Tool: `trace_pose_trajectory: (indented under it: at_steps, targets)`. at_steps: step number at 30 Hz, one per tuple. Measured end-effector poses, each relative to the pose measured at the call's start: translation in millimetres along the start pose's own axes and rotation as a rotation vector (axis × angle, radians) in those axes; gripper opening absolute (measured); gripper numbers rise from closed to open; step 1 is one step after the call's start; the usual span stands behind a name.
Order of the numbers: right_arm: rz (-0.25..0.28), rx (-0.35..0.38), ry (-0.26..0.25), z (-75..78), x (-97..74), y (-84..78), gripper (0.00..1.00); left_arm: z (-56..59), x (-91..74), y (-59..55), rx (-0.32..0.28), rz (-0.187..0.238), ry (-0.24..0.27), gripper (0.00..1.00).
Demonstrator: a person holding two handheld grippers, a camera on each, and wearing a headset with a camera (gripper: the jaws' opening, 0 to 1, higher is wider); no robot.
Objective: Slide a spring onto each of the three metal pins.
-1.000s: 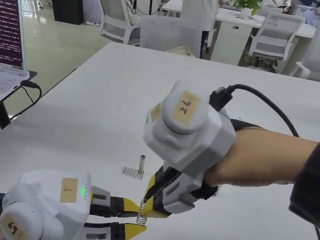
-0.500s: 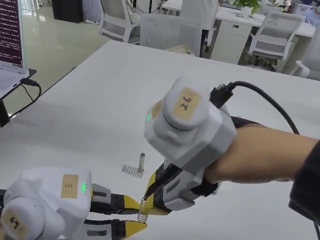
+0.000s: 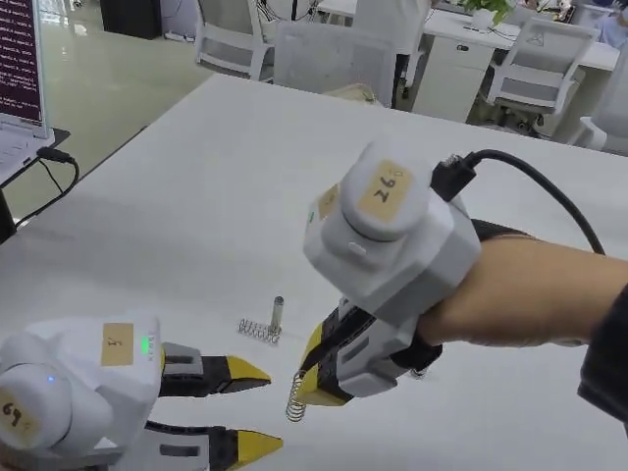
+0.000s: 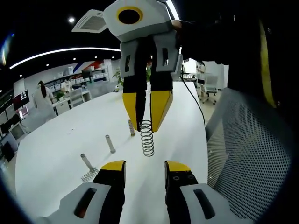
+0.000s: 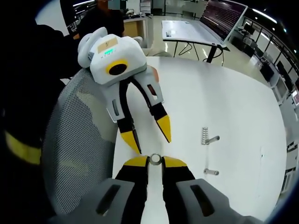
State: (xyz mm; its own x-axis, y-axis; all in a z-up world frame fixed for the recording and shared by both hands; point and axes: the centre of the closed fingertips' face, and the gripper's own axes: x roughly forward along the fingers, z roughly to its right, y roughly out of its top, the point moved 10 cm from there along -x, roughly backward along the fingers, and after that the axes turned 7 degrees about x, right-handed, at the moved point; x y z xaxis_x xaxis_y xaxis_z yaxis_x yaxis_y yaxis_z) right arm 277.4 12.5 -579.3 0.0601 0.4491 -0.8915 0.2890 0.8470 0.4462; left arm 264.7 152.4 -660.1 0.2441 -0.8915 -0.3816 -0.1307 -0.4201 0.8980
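Currently right gripper fingers are clamped on one spring, which hangs over the bench. Left gripper fingers are apart w/ nothing between them. Loose spring lies just beside a pin, not on it. Second pin is bare; far pin looks ribbed, poss. already sprung, can't tell. Prob. two or three pins left.
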Motion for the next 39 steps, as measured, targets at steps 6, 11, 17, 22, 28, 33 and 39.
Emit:
trace_pose_trajectory:
  at_steps: [6,11,17,22,28,33,39]
  targets:
    - [0.007,0.022,-0.02,6.4,-5.0,-4.0,0.08,-4.8,-1.4,-6.2,-0.049,-0.013,0.035,0.45]
    - [0.011,0.033,-0.036,10.7,-7.5,-6.0,0.08,-7.5,-3.4,-12.1,-0.083,-0.016,0.067,0.55]
    - [0.02,0.047,-0.046,15.5,-10.8,-7.6,0.08,-10.8,-8.2,-20.2,-0.113,-0.038,0.108,0.66]
    - [0.029,0.056,-0.059,19.2,-16.0,-8.8,0.08,-10.7,-13.2,-26.3,-0.121,-0.048,0.137,0.73]
    - [0.044,0.075,-0.082,27.4,-25.1,-11.7,0.08,-8.9,-17.9,-32.1,-0.126,-0.065,0.165,0.78]
    - [0.051,0.1,-0.105,37.8,-34.3,-16.5,0.08,-8.3,-21.0,-33.9,-0.132,-0.067,0.178,0.81]
    - [0.044,0.123,-0.138,52.7,-41.7,-21.5,0.08,-6.7,-21.6,-35.9,-0.14,-0.069,0.184,0.82]
